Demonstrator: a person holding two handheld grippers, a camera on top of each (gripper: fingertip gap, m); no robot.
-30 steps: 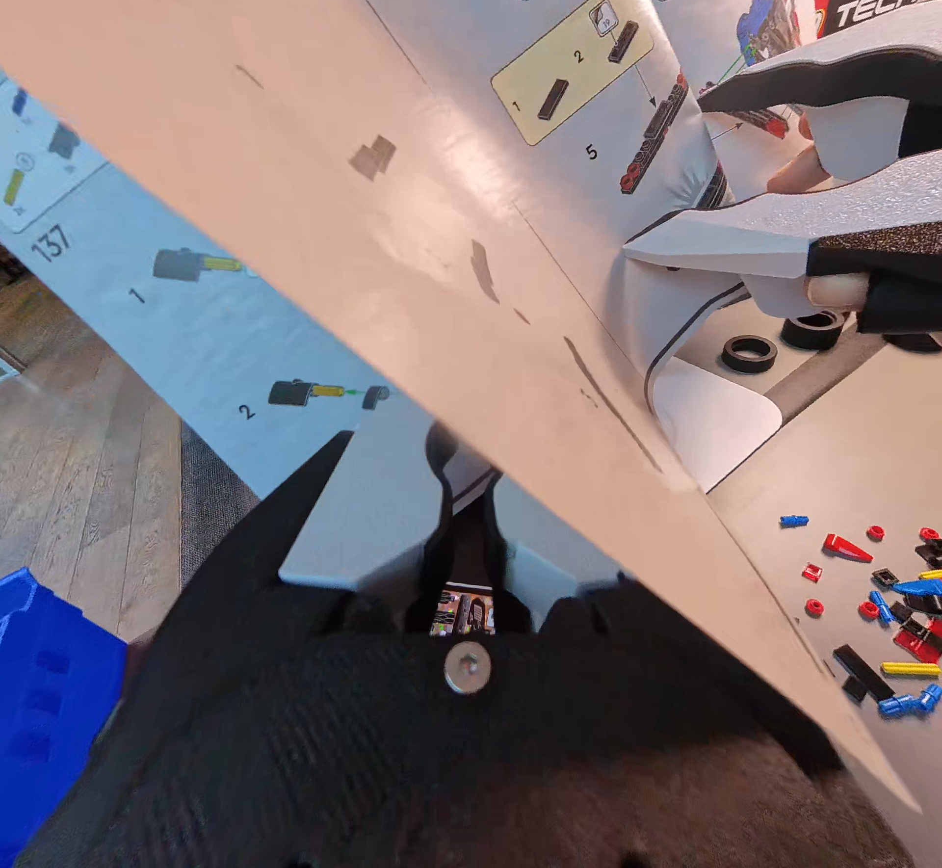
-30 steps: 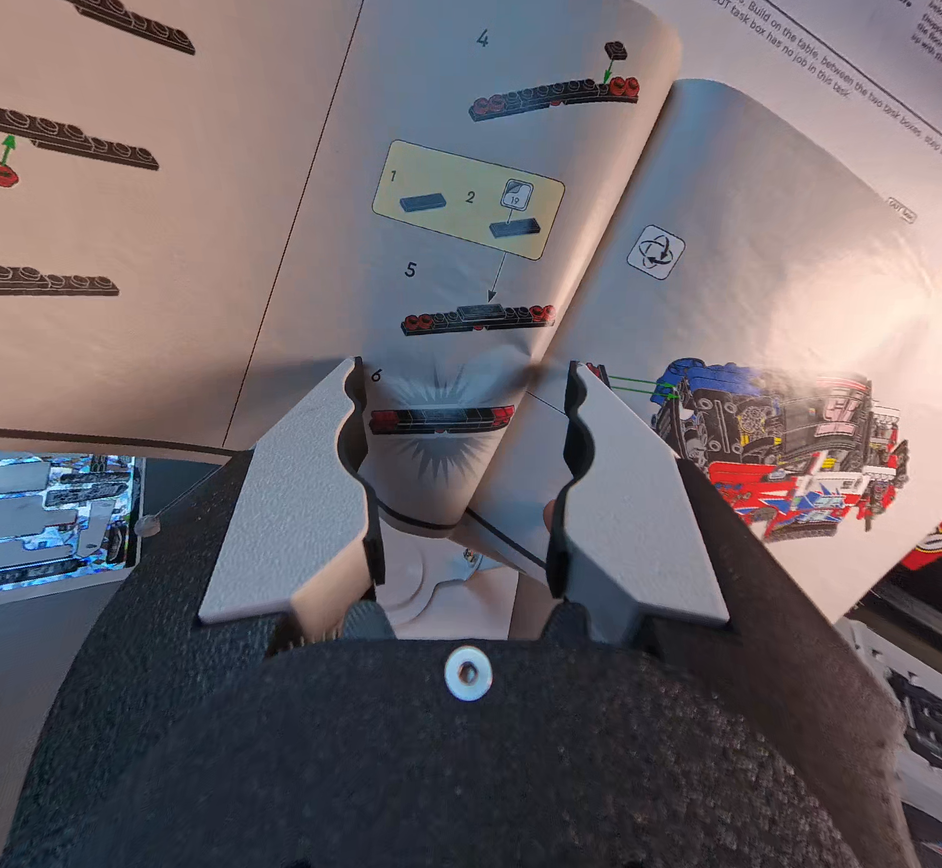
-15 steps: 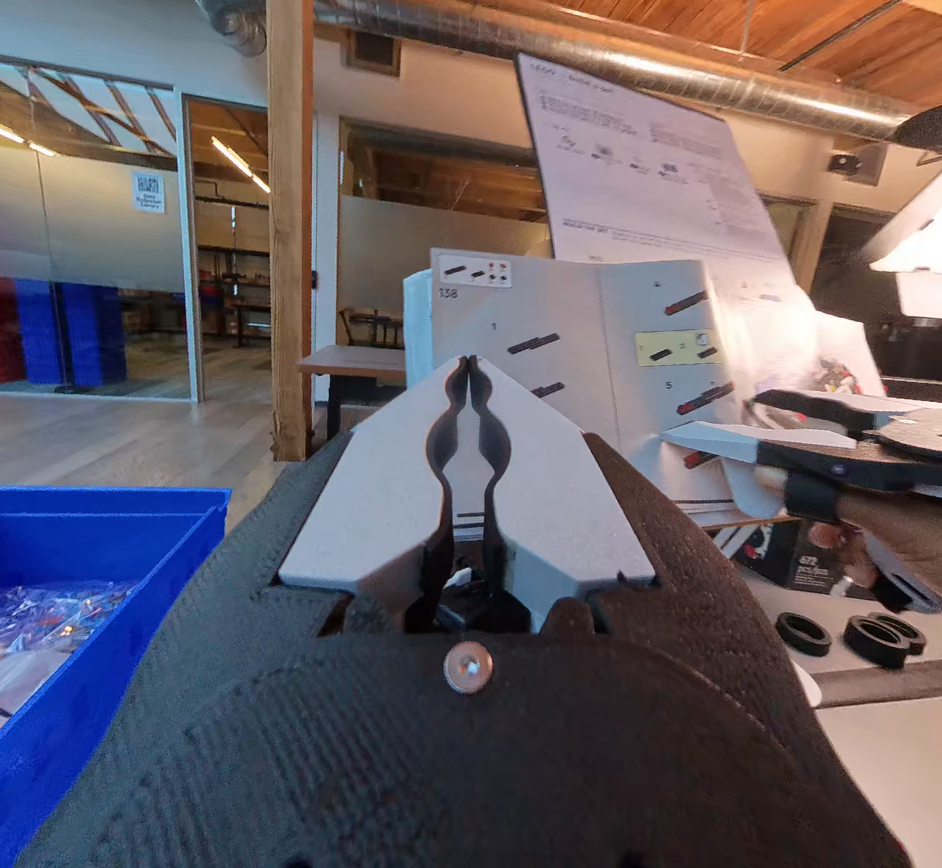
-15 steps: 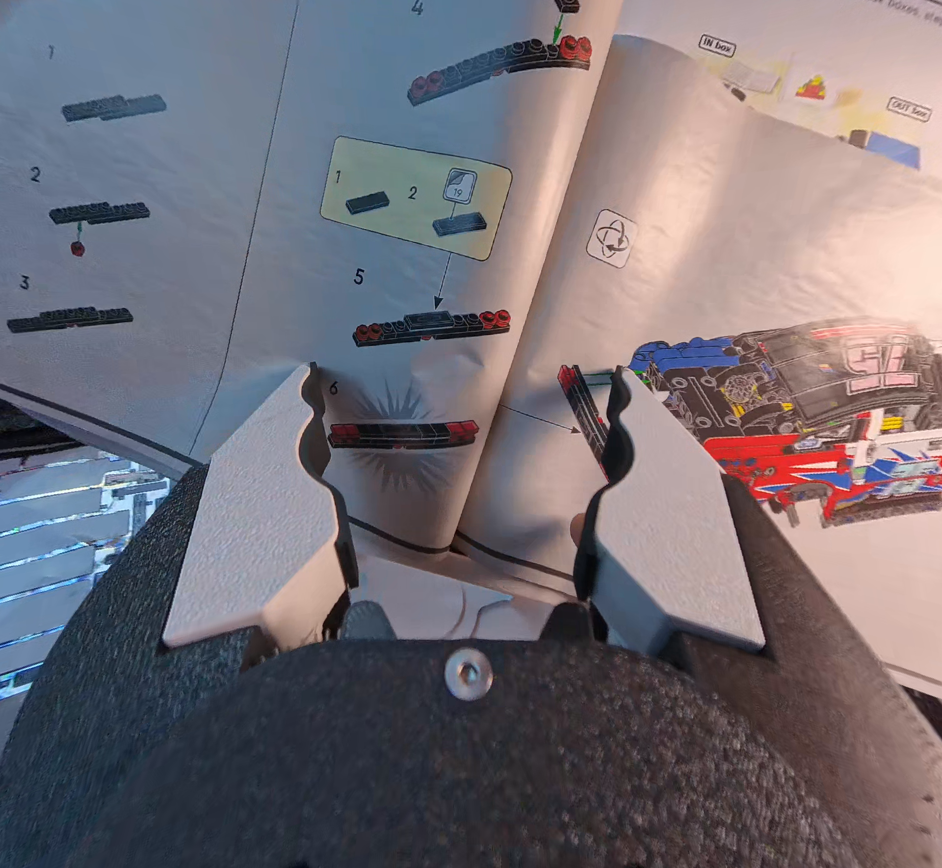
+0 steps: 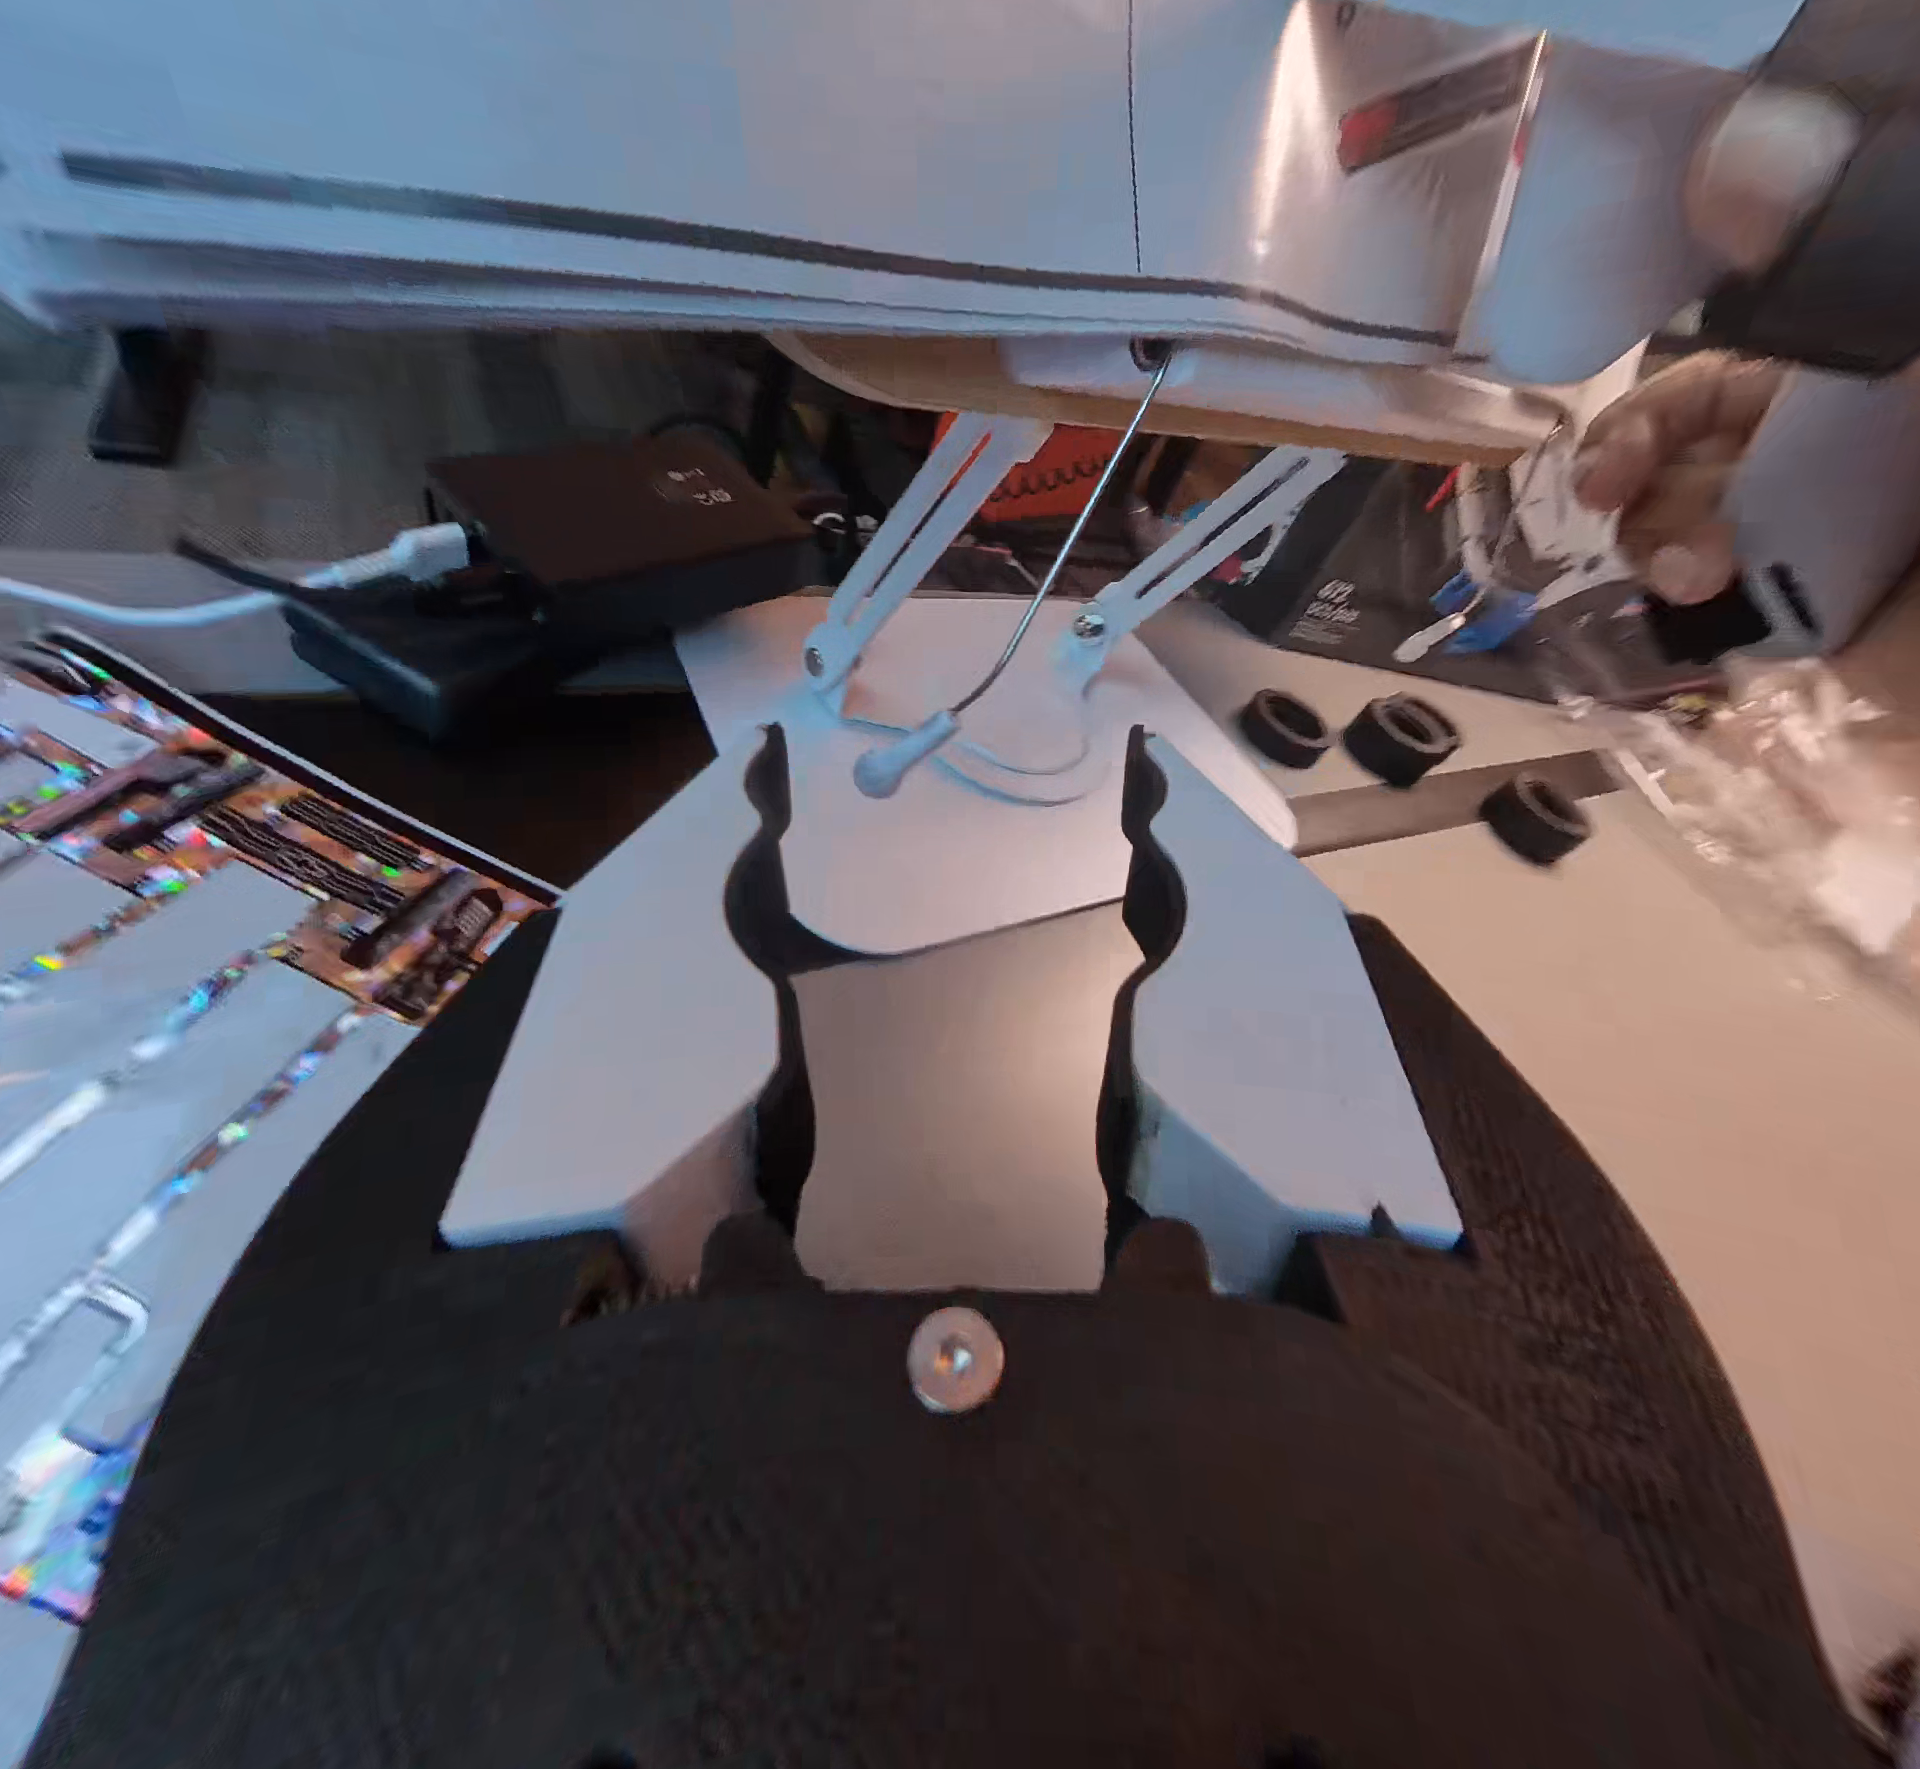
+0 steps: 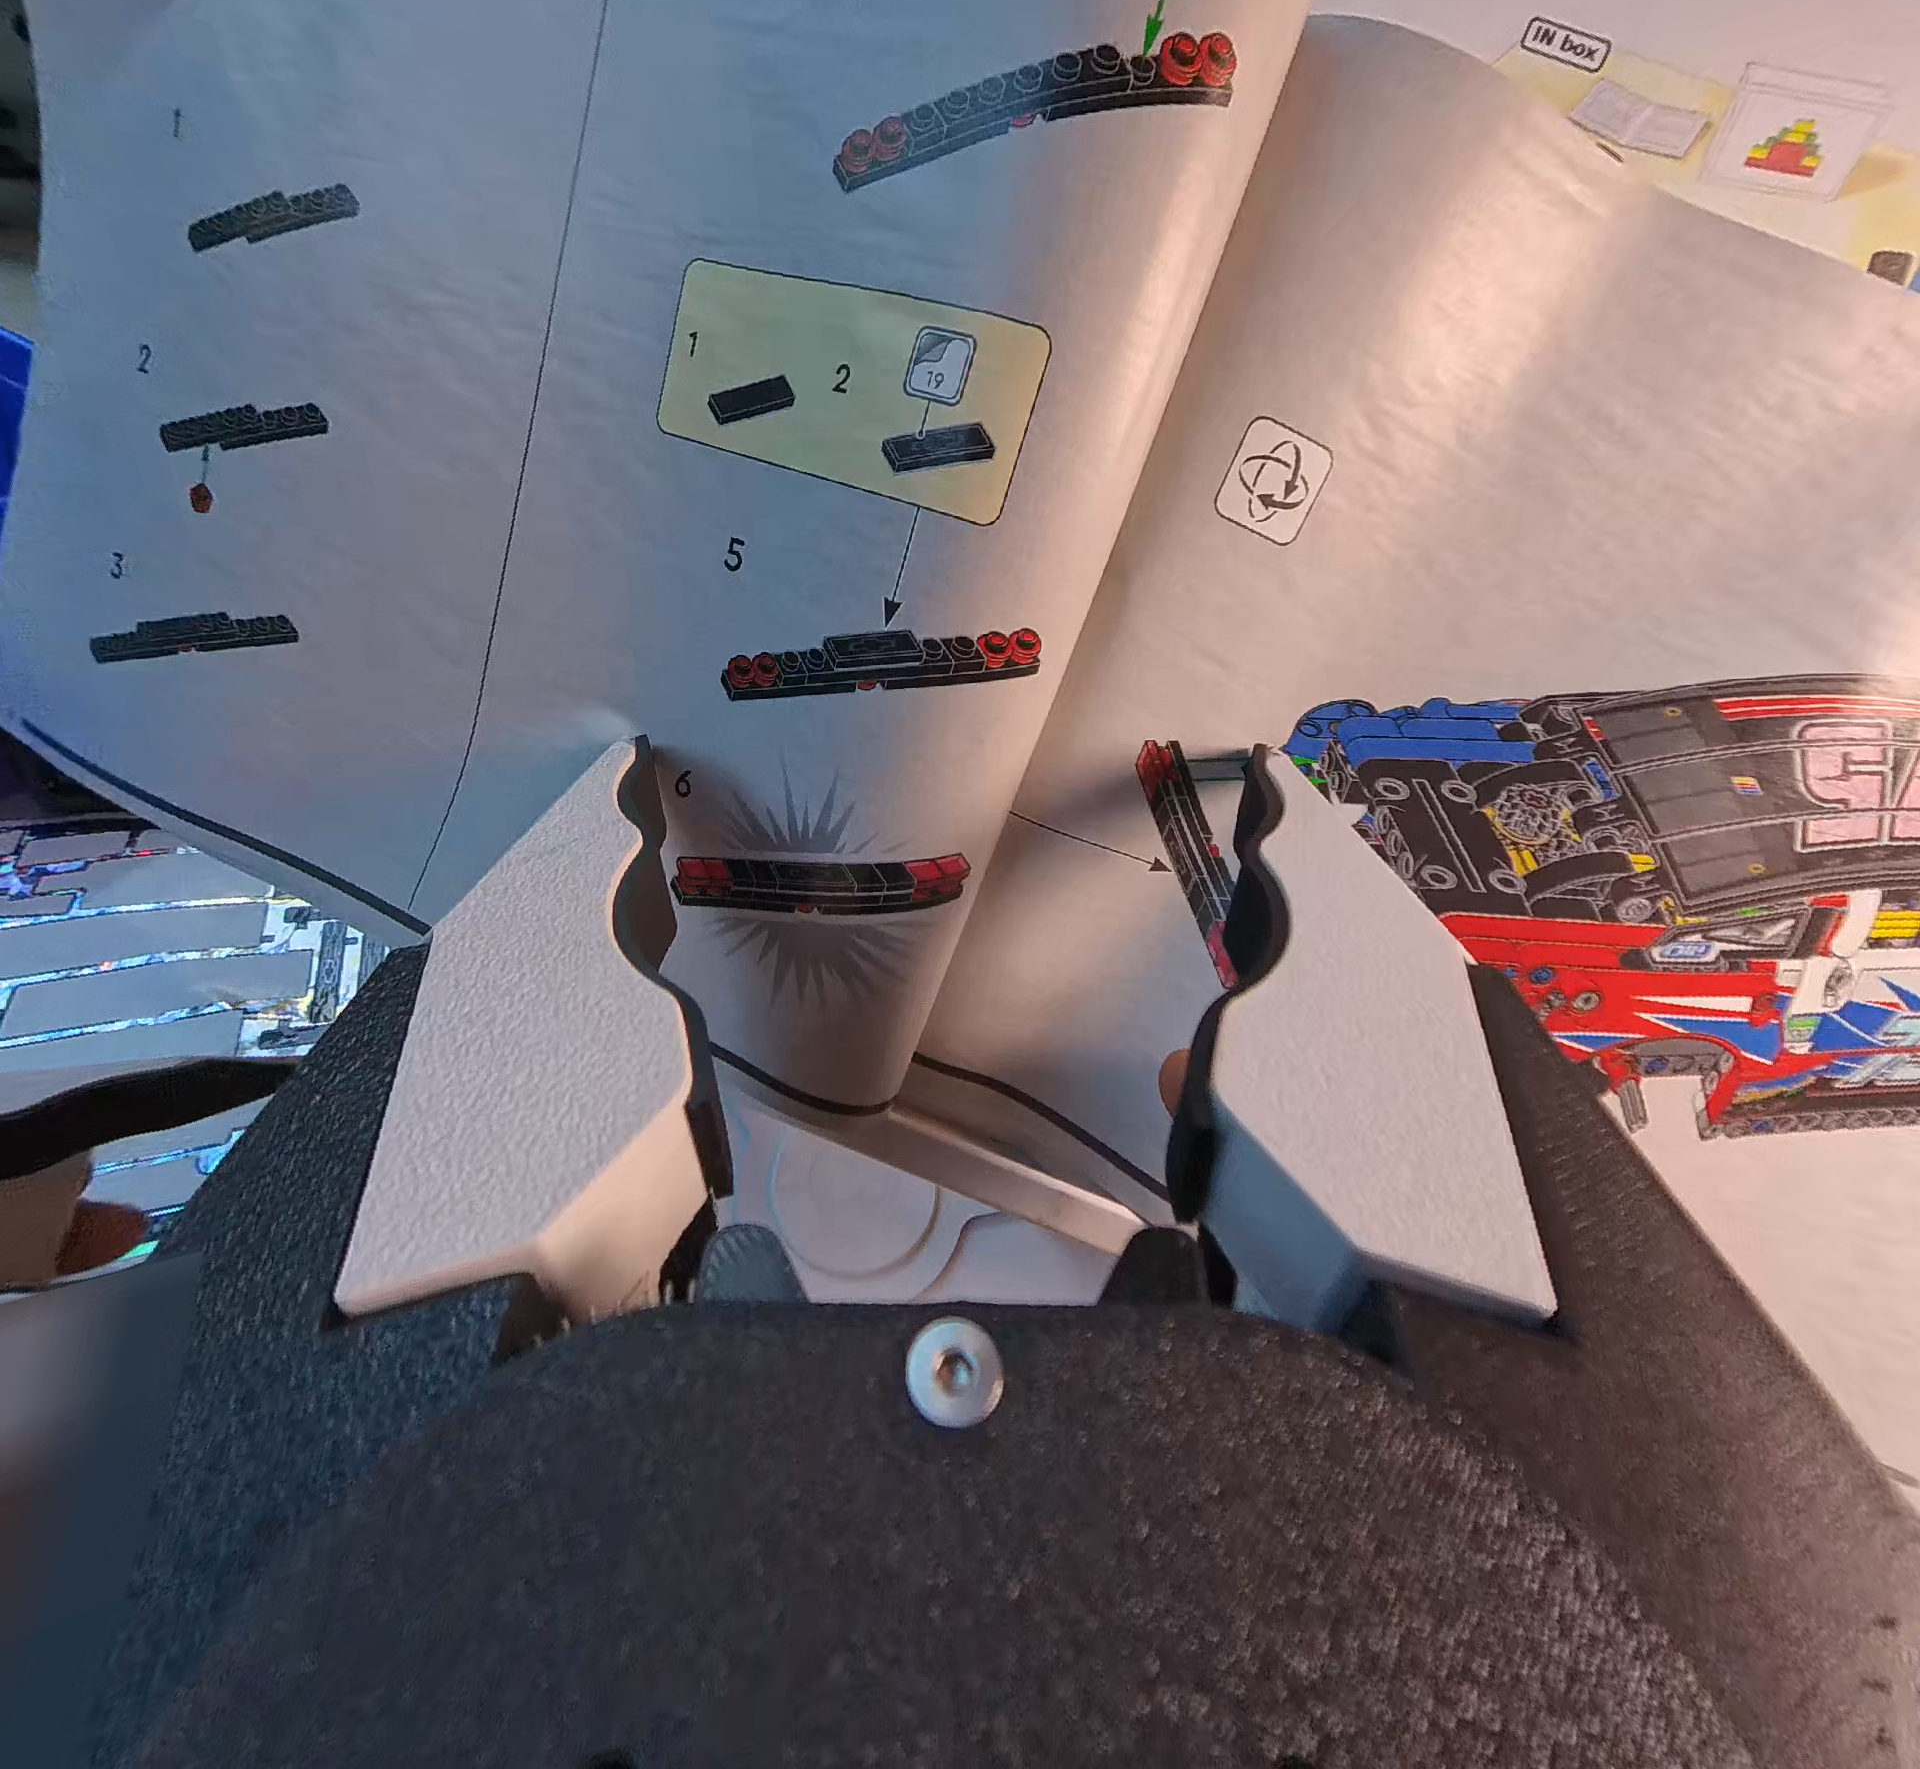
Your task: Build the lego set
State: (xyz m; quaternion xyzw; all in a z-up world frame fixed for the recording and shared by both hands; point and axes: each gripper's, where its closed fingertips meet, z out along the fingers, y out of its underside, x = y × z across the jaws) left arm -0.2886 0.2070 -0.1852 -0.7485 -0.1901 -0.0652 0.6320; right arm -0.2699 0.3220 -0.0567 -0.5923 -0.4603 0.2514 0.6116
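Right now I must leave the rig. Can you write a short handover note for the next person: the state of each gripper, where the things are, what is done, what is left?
Left gripper: jaws open, empty, low in front of the white metal book stand.
Right gripper: jaws open, empty, close to the open paper instruction booklet on that stand.
Things: three black rubber tyres lie on the beige table to the right; a shiny sticker sheet lies to the left.
Done: booklet open at a small black and red bar build.
Left: no bricks are in view or in the jaws, so the building itself remains.
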